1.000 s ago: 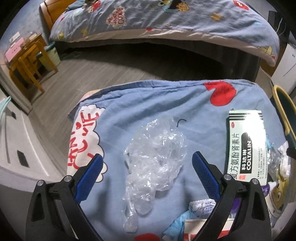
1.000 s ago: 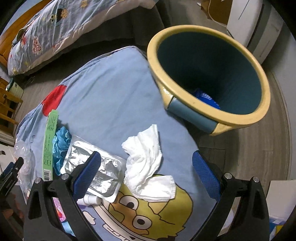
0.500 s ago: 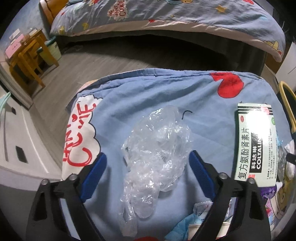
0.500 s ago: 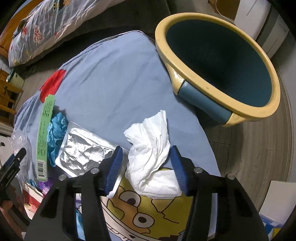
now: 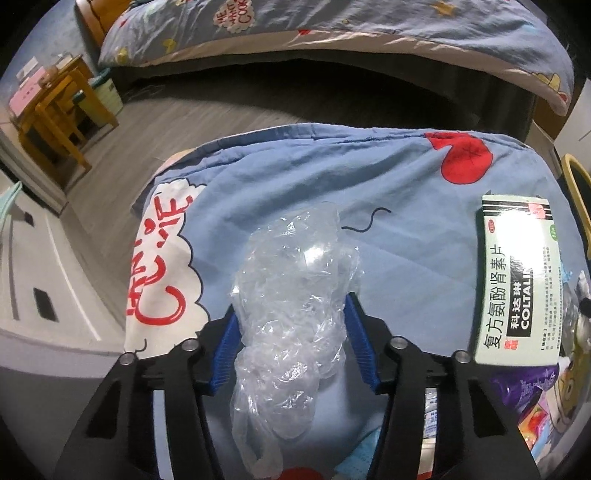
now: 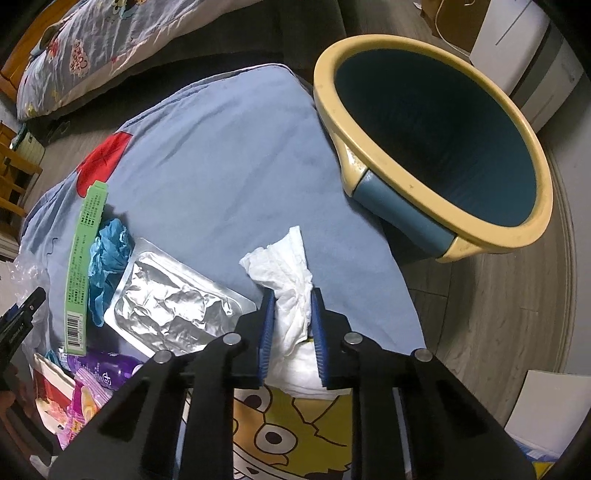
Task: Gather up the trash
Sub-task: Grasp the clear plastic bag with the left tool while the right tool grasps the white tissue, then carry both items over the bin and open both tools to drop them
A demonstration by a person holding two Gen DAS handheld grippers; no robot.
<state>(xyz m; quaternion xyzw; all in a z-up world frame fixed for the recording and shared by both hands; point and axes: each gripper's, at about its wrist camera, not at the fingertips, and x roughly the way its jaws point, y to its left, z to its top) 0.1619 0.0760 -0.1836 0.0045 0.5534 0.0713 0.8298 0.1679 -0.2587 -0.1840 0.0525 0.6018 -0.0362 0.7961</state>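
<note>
Trash lies scattered over a blue cartoon cloth (image 6: 236, 155) spread on a low surface. Both grippers point steeply down at it, and both have just been closing.

Between the blue pads of the left gripper (image 5: 291, 317) sits a crumpled clear plastic bag (image 5: 295, 295); the pads touch its sides and pinch it loosely, while its tail trails back beneath the gripper. Off to that gripper's right a green and white medicine box (image 5: 521, 277) lies flat, with a purple wrapper (image 5: 524, 384) just below it. Ahead of the bag a short dark thread (image 5: 365, 221) rests on the cloth.

On the other side, the right gripper (image 6: 291, 310) is clamped narrowly on a white tissue (image 6: 288, 273), whose loose end sticks out ahead of the fingertips. Just to its left lies a silver foil pack (image 6: 173, 306), touching a blue crumpled scrap (image 6: 109, 258) and the medicine box seen edge-on. Ahead and to the right of this gripper, beside the cloth's edge, stands a bin (image 6: 424, 177) with a yellow rim and a dark blue inside, tilted toward the camera. Beyond the cloth is a bed (image 5: 332, 29) with a patterned cover.
</note>
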